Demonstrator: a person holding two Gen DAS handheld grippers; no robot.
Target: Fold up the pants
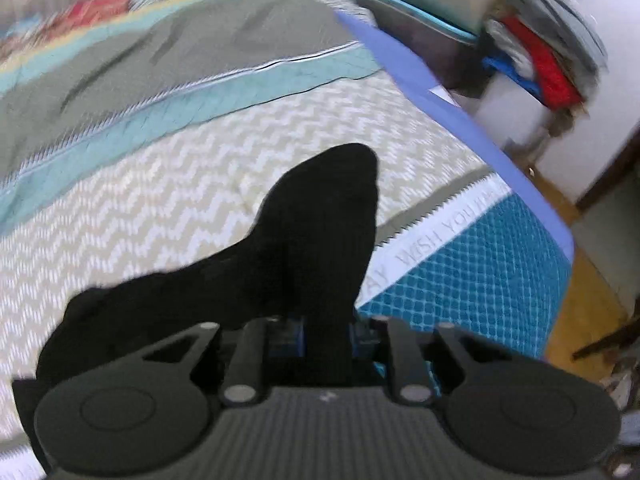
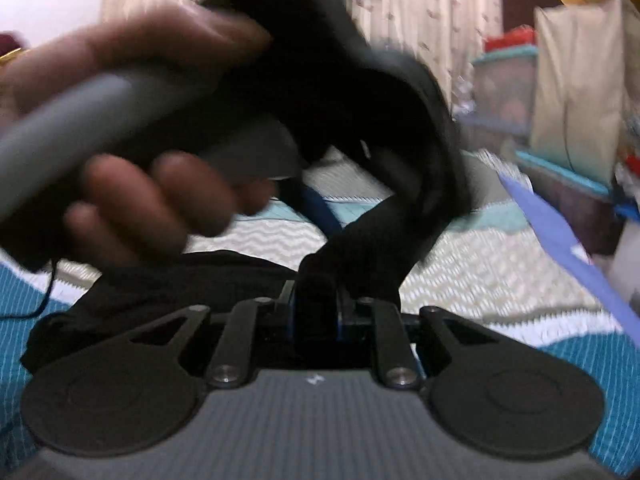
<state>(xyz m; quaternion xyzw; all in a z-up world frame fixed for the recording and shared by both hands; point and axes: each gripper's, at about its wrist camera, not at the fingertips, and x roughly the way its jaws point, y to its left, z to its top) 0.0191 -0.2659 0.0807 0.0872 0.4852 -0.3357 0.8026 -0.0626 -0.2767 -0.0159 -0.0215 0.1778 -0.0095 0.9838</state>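
Observation:
The black pants (image 1: 304, 240) hang bunched from my left gripper (image 1: 326, 332), which is shut on the cloth above a patterned bed cover (image 1: 200, 184). In the right wrist view, my right gripper (image 2: 318, 304) is shut on another part of the black pants (image 2: 360, 256), with more black cloth trailing left over the bed. The person's hand (image 2: 160, 184) holding the left gripper's grey handle (image 2: 120, 104) fills the upper left of that view, close in front of my right gripper. Both views are motion-blurred.
The bed cover has zigzag, teal and grey bands, and its blue edge (image 1: 460, 120) runs along the right. Beyond it stand storage boxes with teal lids (image 2: 508, 80), stacked clothes (image 1: 548, 60) and wooden floor (image 1: 580, 304). A curtain (image 2: 420, 8) hangs behind.

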